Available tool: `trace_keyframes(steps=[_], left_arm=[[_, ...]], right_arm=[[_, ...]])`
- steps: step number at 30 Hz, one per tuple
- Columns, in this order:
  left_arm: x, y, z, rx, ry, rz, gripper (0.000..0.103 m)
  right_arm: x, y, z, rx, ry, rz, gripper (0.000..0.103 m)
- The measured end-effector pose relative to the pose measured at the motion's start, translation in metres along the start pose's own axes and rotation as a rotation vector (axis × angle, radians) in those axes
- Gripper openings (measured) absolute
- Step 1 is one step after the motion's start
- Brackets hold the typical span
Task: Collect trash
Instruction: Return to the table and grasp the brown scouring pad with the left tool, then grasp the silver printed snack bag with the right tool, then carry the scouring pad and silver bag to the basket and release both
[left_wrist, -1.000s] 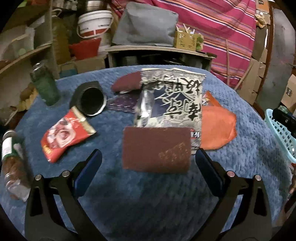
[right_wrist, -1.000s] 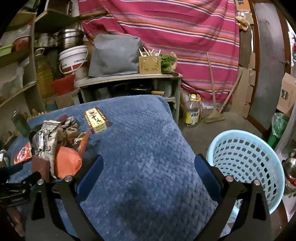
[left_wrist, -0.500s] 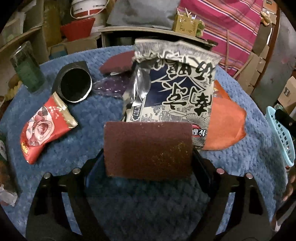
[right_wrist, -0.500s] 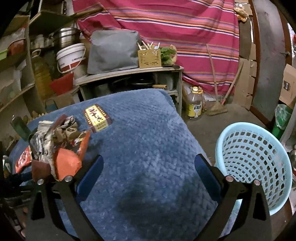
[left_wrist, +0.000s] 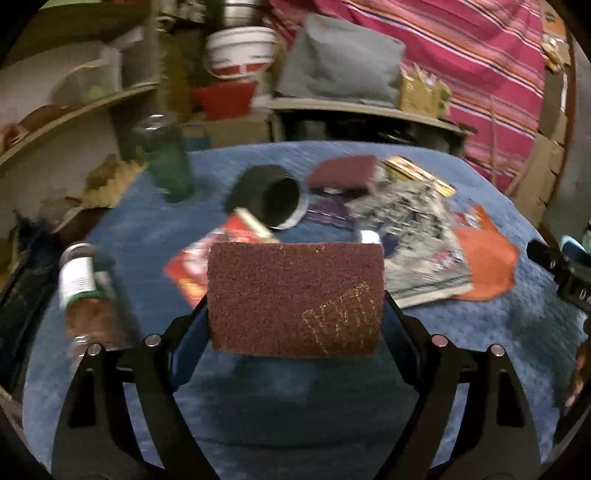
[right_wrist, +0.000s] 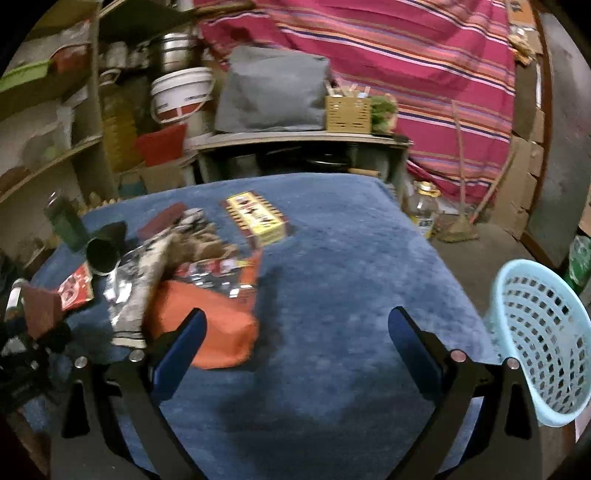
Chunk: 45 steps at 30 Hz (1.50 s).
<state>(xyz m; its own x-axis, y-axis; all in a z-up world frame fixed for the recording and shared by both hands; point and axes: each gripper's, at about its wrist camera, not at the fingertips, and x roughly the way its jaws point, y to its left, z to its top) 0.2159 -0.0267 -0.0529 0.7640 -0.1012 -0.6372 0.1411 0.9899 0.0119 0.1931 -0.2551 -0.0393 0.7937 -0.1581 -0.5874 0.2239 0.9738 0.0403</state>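
Note:
My left gripper (left_wrist: 295, 314) is shut on a maroon scouring pad (left_wrist: 295, 291), gripped by its two side edges and held above the blue table cover (left_wrist: 295, 413). In the right wrist view the same pad (right_wrist: 40, 310) shows at the far left. Beyond it lies litter: a red snack wrapper (left_wrist: 188, 266), a black-and-white snack bag (left_wrist: 413, 229), an orange wrapper (left_wrist: 487, 258) and a second maroon pad (left_wrist: 343, 173). My right gripper (right_wrist: 297, 321) stands open over bare cloth, with the orange wrapper (right_wrist: 210, 332) by its left finger. A light blue basket (right_wrist: 535, 332) stands off the table's right side.
A black cup (left_wrist: 273, 195) lies on its side, a green bottle (left_wrist: 168, 162) stands at the back left, and a jar (left_wrist: 79, 280) lies at the left edge. A yellow box (right_wrist: 256, 218) rests farther back. Shelves, buckets and a low bench crowd the far side.
The left jaws closed onto the maroon pad and raised it off the cloth, drawing back from the litter. The right gripper swung left, so the basket slid to the right edge.

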Motion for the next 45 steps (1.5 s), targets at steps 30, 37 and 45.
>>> trace_keyframes(steps=[30, 37, 45], left_arm=[[-0.034, 0.063, -0.001, -0.088, -0.099, 0.149, 0.083], [-0.047, 0.051, 0.001, -0.066, -0.131, 0.154, 0.083], [-0.053, 0.035, 0.005, -0.07, -0.142, 0.139, 0.083]], right_arm=[[0.009, 0.092, -0.006, -0.09, 0.02, 0.272, 0.004], [-0.025, 0.071, 0.003, -0.074, -0.082, 0.286, 0.004], [-0.044, 0.027, 0.011, -0.017, -0.122, 0.258, 0.004]])
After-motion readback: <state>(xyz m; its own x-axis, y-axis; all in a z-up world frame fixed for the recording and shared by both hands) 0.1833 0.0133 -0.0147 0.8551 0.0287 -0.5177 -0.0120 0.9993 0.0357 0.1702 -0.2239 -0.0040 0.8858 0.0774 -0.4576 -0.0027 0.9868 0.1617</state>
